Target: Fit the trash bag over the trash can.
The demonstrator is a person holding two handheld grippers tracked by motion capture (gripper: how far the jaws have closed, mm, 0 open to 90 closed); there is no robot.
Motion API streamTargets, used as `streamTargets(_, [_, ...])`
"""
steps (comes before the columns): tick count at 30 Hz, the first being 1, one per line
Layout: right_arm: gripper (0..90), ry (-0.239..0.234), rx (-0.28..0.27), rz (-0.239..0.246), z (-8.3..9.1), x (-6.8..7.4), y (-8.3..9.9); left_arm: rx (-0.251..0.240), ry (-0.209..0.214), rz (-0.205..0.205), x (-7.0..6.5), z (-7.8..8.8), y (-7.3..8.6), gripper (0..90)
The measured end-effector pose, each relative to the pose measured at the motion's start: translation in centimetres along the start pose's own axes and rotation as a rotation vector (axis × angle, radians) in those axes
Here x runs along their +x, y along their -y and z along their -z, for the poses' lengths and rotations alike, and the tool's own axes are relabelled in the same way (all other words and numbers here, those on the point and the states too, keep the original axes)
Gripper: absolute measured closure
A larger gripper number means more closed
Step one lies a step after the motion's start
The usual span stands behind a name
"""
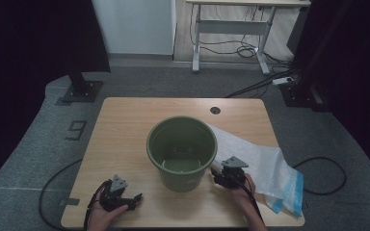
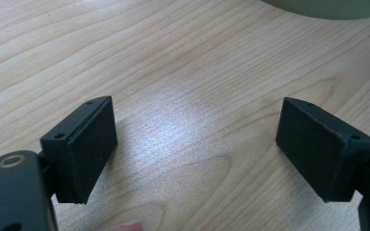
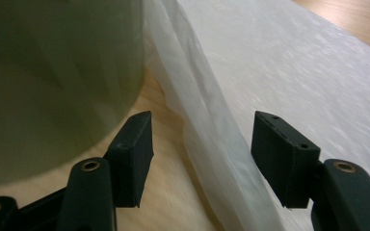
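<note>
From the high view: green bucket (image 1: 182,150) upright at the middle of the wooden surface (image 1: 125,120), a little liquid or sheen at its bottom; white plastic bag (image 1: 255,159) lying flat to its right, reaching from behind the bucket's rim to the near right corner of the surface, blue-tinted at its near end. Right claw (image 1: 217,173) just beside the bucket's lower right wall, at the bag's near left edge, held in the right hand (image 1: 241,190). Left claw (image 1: 137,197) low on the surface near the front left, apart from the bucket, held in the left hand (image 1: 103,214). From the left gripper view: left claw (image 2: 195,144) spread wide, nothing between the pads, only bare wood grain under it; bucket's base just visible at the top edge. From the right gripper view: right claw (image 3: 200,149) parted, gripping nothing; a raised fold of the bag (image 3: 270,72) running up between the pads without being pressed; bucket wall (image 3: 53,72) close on the left.
</note>
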State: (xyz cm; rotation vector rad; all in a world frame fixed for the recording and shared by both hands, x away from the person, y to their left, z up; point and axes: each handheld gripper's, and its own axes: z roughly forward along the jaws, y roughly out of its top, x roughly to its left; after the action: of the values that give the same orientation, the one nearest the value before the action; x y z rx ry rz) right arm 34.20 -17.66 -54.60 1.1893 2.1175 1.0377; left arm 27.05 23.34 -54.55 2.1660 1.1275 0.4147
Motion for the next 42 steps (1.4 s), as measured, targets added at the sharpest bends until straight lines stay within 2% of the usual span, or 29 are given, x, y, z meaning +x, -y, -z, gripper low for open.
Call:
streamTargets(3, [39.5,0.014,0.003,0.018,-1.1,0.4,-0.4,0.0,0.0,-0.001,0.0,0.0,0.0,14.2])
streamTargets(5, [42.7,0.022,0.007,0.022,-1.6,0.4,-0.6,0.0,0.0,-0.001,0.0,0.0,0.0,14.2])
streamTargets(8, [48.4,0.005,0.007,0.017,-2.0,0.3,-0.8,0.0,0.0,-0.001,0.0,0.0,0.0,14.3])
streamTargets(12, [64.4,-0.004,0.037,0.04,-2.4,0.5,-1.0,0.0,-0.001,-0.001,0.0,0.0,0.0,14.3])
streamTargets(18, [85.5,-0.016,0.038,0.006,-2.3,-0.4,-0.9,-0.001,-0.001,0.0,0.0,0.0,0.0,14.3])
streamTargets(19, [87.9,-0.017,0.029,-0.007,-2.1,-0.7,-0.8,0.0,-0.001,-0.001,0.0,0.0,0.0,14.4])
streamTargets(24, [88.7,-0.005,-0.04,-0.06,-0.6,-2.1,-0.8,0.0,-0.001,0.0,0.0,0.0,0.0,14.4])
streamTargets(27, [88.8,0.008,-0.106,-0.098,1.0,-3.0,-1.1,0.0,-0.001,-0.001,0.0,0.0,0.0,14.4])
streamTargets(33, [88.9,0.016,-0.206,-0.205,3.9,-4.4,-1.6,0.0,-0.001,-0.001,0.0,0.0,0.0,14.4])
streamTargets(38, [88.9,0.024,-0.293,-0.251,6.2,-5.3,-2.4,0.0,-0.001,-0.001,0.0,0.0,0.0,14.4])
streamTargets(42, [88.9,0.021,-0.367,-0.284,7.7,-5.4,-2.9,0.0,-0.001,-0.001,0.0,0.0,0.0,14.4])
